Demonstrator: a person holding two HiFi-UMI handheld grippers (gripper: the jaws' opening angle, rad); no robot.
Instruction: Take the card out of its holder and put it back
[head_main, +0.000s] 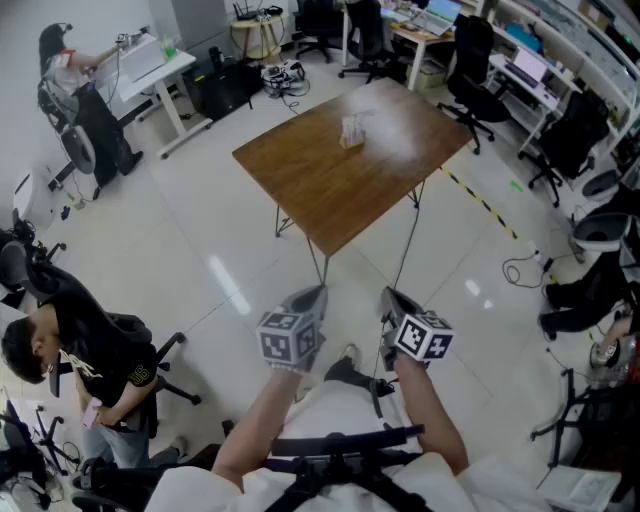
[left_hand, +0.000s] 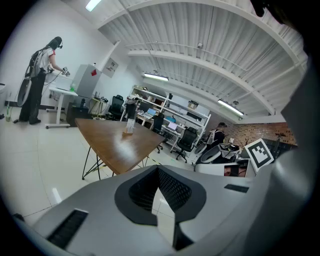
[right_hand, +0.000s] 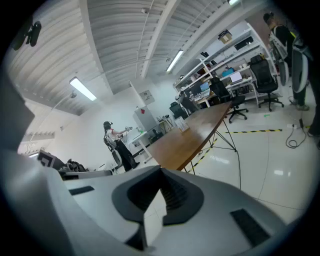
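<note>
The card holder (head_main: 352, 130) is a small clear stand with a card in it, upright near the far side of the brown wooden table (head_main: 300, 180). It shows small and distant in the left gripper view (left_hand: 129, 125) and in the right gripper view (right_hand: 184, 125). Both grippers hang close to my body, well short of the table and above the floor. My left gripper (head_main: 308, 298) (left_hand: 158, 171) has its jaws together with nothing between them. My right gripper (head_main: 392, 298) (right_hand: 161, 176) looks the same, shut and empty.
A person in black (head_main: 90, 360) sits at the left on an office chair. Another person (head_main: 60, 60) stands at a white desk far left. Black office chairs (head_main: 470, 60) and desks line the back right. Striped floor tape (head_main: 480, 200) and a cable (head_main: 520, 268) lie right of the table.
</note>
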